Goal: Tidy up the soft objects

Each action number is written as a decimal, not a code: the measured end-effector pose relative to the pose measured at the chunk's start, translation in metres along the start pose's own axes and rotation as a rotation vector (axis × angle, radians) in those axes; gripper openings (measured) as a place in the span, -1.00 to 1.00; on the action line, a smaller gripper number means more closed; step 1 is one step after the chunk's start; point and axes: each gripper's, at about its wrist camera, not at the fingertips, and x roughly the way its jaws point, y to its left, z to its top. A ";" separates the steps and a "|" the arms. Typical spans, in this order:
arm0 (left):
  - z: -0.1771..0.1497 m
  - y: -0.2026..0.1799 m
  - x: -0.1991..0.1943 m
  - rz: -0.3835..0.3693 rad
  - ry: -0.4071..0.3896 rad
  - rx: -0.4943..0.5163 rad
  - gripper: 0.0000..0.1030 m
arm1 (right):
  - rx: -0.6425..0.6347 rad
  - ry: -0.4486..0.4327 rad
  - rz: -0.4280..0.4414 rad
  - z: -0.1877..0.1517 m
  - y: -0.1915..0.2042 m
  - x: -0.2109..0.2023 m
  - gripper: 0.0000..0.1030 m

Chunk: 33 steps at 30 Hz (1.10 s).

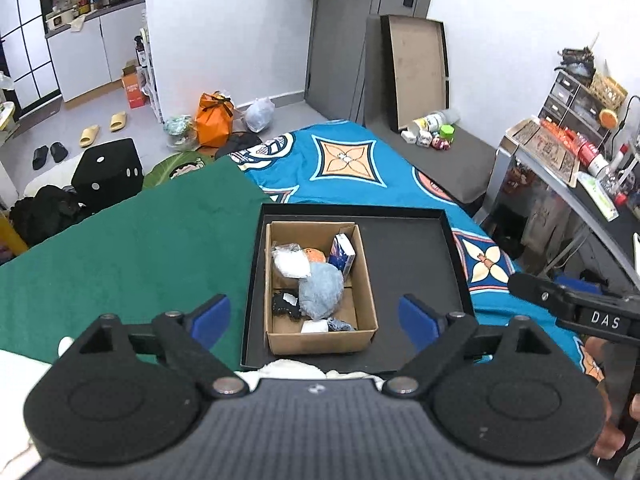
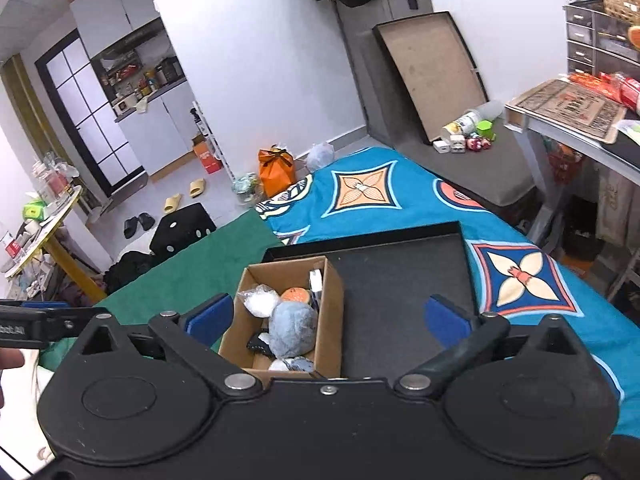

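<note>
Both grippers empty, jaws wide: left gripper (image 1: 314,322), right gripper (image 2: 330,322). Cardboard box (image 1: 362,336) with soft toys inside black tray (image 1: 420,248), dead ahead-below left fingers; left nearer.

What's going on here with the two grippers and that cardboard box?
A person holds two grippers above a brown cardboard box standing in a shallow black tray. The left gripper and right gripper are both open and empty. A fluffy grey-blue plush toy and other small soft things already lie in the box.
</note>
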 end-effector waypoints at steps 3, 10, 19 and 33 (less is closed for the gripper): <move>-0.004 -0.001 -0.014 -0.006 -0.023 -0.002 0.75 | 0.004 0.015 0.005 -0.004 -0.002 -0.007 1.00; -0.019 -0.003 -0.035 -0.002 -0.081 -0.001 0.79 | -0.010 -0.001 -0.033 -0.013 -0.002 -0.024 1.00; -0.021 -0.005 -0.035 -0.014 -0.086 -0.015 0.80 | -0.034 0.013 -0.066 -0.022 0.000 -0.036 1.00; -0.030 -0.005 -0.027 -0.024 -0.063 0.001 0.92 | -0.052 0.020 -0.093 -0.025 0.007 -0.037 1.00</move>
